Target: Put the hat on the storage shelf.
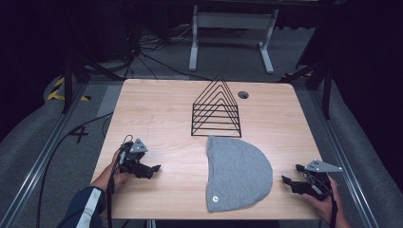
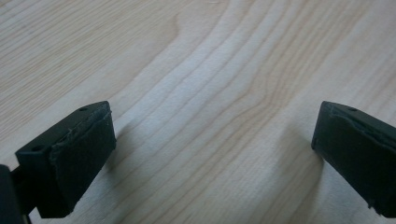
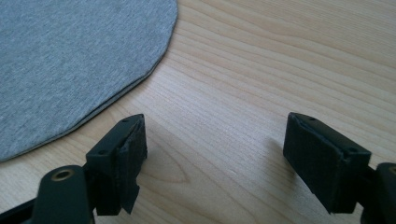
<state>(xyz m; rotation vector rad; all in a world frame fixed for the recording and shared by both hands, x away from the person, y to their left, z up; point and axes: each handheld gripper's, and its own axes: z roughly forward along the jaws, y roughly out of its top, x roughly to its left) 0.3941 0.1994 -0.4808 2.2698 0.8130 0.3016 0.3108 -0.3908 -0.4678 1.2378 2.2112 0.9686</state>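
Lower left of the high view: my left gripper (image 1: 151, 170) rests low over bare wood, jaws standing apart with nothing between them; in its own view I see wood grain between the pads (image 2: 84, 161).
Lower right of the high view: my right gripper (image 1: 291, 175) sits near the table's right edge, jaws also spread and empty, aimed toward the cloth.
Right gripper view, upper left: the curved edge of the grey beanie (image 3: 70, 65) lies just ahead of my left-hand pad, not touching it.
Centre of the high view: the grey beanie (image 1: 237, 173) lies flat on the table (image 1: 157, 109), rounded side toward my right gripper, straight side toward my left.
Behind it, upper centre: a black wire rack (image 1: 216, 109) stands just beyond the beanie's top end.
Handling, as I judge it: light, soft knit, limp; it will drape and fold when lifted, not slippery, nothing fragile.
Where I'd grip: pinch the doubled edge at the rim, one gripper per side, so it doesn't sag shut.
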